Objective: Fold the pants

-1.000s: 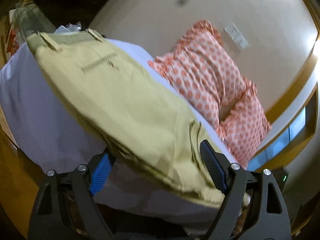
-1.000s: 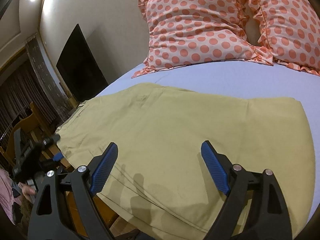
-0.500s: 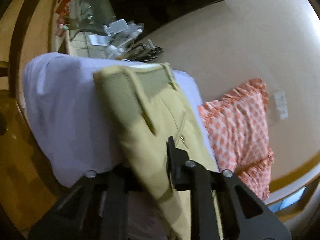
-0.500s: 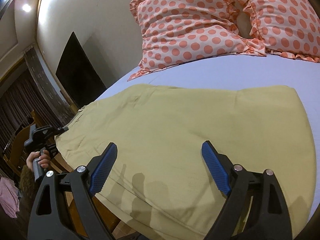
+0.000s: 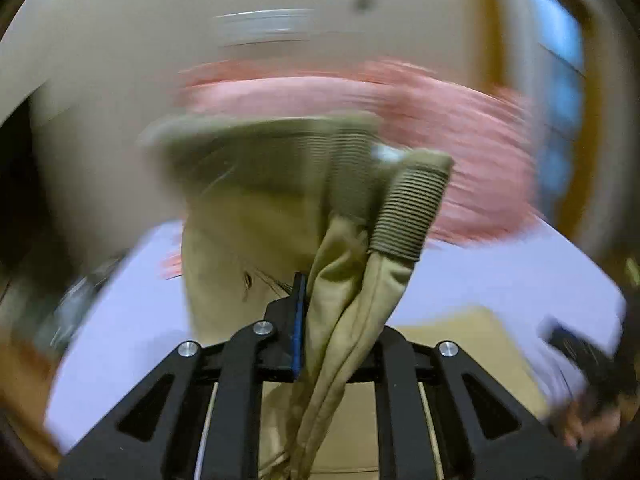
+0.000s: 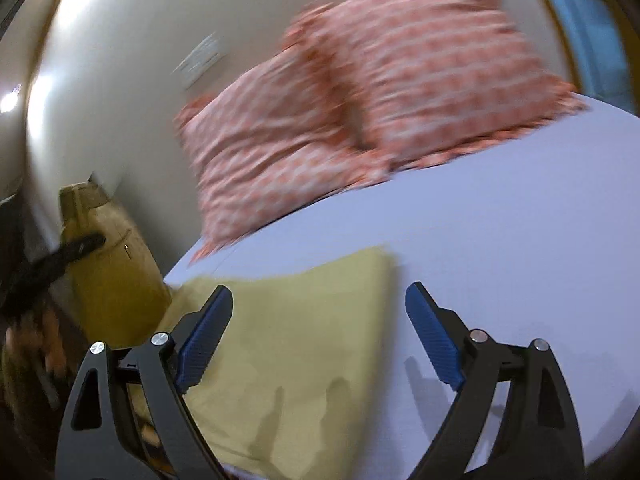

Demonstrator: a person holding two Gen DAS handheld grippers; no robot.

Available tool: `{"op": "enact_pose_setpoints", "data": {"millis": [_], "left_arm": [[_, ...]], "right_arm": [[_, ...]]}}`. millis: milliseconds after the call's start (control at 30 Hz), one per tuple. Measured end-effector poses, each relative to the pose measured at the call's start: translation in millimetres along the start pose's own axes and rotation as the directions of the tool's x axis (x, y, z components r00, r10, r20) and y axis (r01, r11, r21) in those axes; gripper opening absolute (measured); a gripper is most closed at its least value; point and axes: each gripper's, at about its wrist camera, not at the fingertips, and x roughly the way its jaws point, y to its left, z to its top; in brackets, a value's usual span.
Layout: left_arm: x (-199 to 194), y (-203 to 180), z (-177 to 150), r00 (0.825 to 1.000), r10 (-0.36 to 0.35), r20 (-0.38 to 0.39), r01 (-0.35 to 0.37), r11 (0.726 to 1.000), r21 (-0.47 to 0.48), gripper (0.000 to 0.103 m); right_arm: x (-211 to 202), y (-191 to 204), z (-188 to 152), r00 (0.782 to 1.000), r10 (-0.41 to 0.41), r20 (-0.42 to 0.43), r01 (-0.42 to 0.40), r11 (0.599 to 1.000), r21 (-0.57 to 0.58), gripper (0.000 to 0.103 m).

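Observation:
Khaki pants (image 6: 288,344) lie on a lavender bed sheet (image 6: 500,232). My left gripper (image 5: 336,336) is shut on the pants' waistband end (image 5: 408,208) and holds it lifted above the bed; the ribbed elastic waistband sticks up past the jaws. In the right wrist view the lifted part (image 6: 108,264) hangs at the far left with the left gripper (image 6: 60,256) on it. My right gripper (image 6: 320,340) is open and empty, hovering over the flat folded part of the pants near the bed's front edge. Both views are motion blurred.
Two pink polka-dot pillows (image 6: 360,92) lean against the beige wall at the head of the bed; they also show in the left wrist view (image 5: 420,104). A window (image 6: 592,28) is at the far right. The wooden bed frame and floor lie to the left.
My left gripper closed on the waistband, lifted it off the bed and swung it toward the pillows. My right gripper stayed open and turned right, over the pants' edge.

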Motion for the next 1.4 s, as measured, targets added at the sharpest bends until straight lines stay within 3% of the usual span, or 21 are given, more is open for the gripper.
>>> {"op": "enact_pose_setpoints", "data": {"millis": [67, 200, 300, 333, 433, 533, 600, 633, 667, 733, 833, 967, 1000, 1067, 1100, 1133, 1167, 1200, 1233, 1333, 1400], "left_arm": [[18, -65, -18, 0.993, -0.111, -0.047, 0.117, 0.982, 0.151, 0.012], [59, -151, -85, 0.966, -0.136, -0.219, 0.214, 0.898, 0.385, 0.017], [50, -173, -115, 0.986, -0.052, -0.156, 0.127, 0.841, 0.526, 0.026], [38, -173, -118, 0.989, -0.058, -0.134, 0.122, 0.831, 0.542, 0.029], [9, -151, -109, 0.976, -0.160, -0.145, 0.211, 0.854, 0.476, 0.045], [-15, -102, -90, 0.963, -0.235, -0.133, 0.266, 0.911, 0.314, 0.058], [-12, -50, -76, 0.966, -0.222, -0.130, 0.238, 0.963, 0.129, 0.066], [-2, -12, -70, 0.972, -0.188, -0.143, 0.190, 0.982, -0.001, 0.067], [9, 14, -69, 0.973, -0.159, -0.168, 0.147, 0.986, -0.084, 0.067], [38, 64, -74, 0.958, -0.124, -0.257, 0.062, 0.970, -0.237, 0.066], [71, 95, -83, 0.929, -0.133, -0.346, 0.017, 0.948, -0.319, 0.066], [103, 99, -89, 0.874, -0.262, -0.410, 0.095, 0.919, -0.384, 0.066], [106, 96, -88, 0.877, -0.264, -0.403, 0.106, 0.922, -0.373, 0.069], [116, 91, -82, 0.860, -0.308, -0.407, 0.146, 0.912, -0.383, 0.070], [119, 92, -81, 0.857, -0.324, -0.400, 0.157, 0.904, -0.397, 0.069], [123, 94, -81, 0.854, -0.339, -0.394, 0.167, 0.897, -0.410, 0.058], [127, 98, -79, 0.853, -0.345, -0.392, 0.161, 0.888, -0.431, 0.045], [131, 102, -78, 0.850, -0.347, -0.395, 0.156, 0.884, -0.440, 0.022], [130, 104, -77, 0.847, -0.361, -0.390, 0.167, 0.878, -0.449, 0.010], [130, 97, -58, 0.857, -0.335, -0.393, 0.179, 0.906, -0.383, 0.007], [136, 92, -43, 0.872, -0.300, -0.387, 0.165, 0.924, -0.344, 0.007]], "right_arm": [[-13, -24, 7, 0.999, -0.028, 0.024, 0.026, 0.997, 0.075, 0.090], [-19, -49, 12, 1.000, -0.027, -0.004, 0.028, 0.988, 0.151, 0.090], [-4, -47, 15, 0.997, 0.008, -0.075, 0.002, 0.991, 0.130, 0.090], [1, -46, 15, 0.995, 0.017, -0.096, -0.005, 0.992, 0.123, 0.088], [26, -37, 14, 0.979, 0.050, -0.196, -0.032, 0.995, 0.092, 0.073], [49, -30, 10, 0.958, 0.020, -0.286, -0.007, 0.999, 0.049, 0.060], [62, -28, 5, 0.940, 0.004, -0.341, 0.006, 1.000, 0.029, 0.051], [67, -26, 2, 0.937, 0.005, -0.348, 0.000, 1.000, 0.016, 0.047], [69, -24, 0, 0.931, 0.018, -0.364, -0.014, 1.000, 0.014, 0.047], [72, -22, -3, 0.917, 0.072, -0.392, -0.062, 0.997, 0.038, 0.046], [74, -28, -2, 0.912, 0.086, -0.401, -0.066, 0.996, 0.064, 0.045], [77, -34, -1, 0.899, 0.170, -0.404, -0.128, 0.983, 0.130, 0.045], [78, -34, 0, 0.895, 0.183, -0.407, -0.140, 0.981, 0.134, 0.045], [80, -35, 1, 0.881, 0.228, -0.415, -0.178, 0.972, 0.156, 0.041], [82, -36, 1, 0.870, 0.255, -0.423, -0.198, 0.964, 0.176, 0.031], [86, -38, 0, 0.851, 0.296, -0.433, -0.225, 0.952, 0.209, 0.021], [92, -45, -4, 0.813, 0.386, -0.435, -0.276, 0.915, 0.295, 0.019], [94, -47, -5, 0.798, 0.422, -0.431, -0.295, 0.896, 0.332, 0.018], [96, -48, -4, 0.785, 0.450, -0.426, -0.309, 0.880, 0.361, 0.017], [99, -41, 13, 0.786, 0.452, -0.421, -0.318, 0.881, 0.351, 0.017], [103, -31, 33, 0.805, 0.421, -0.418, -0.314, 0.900, 0.303, 0.016]]}}
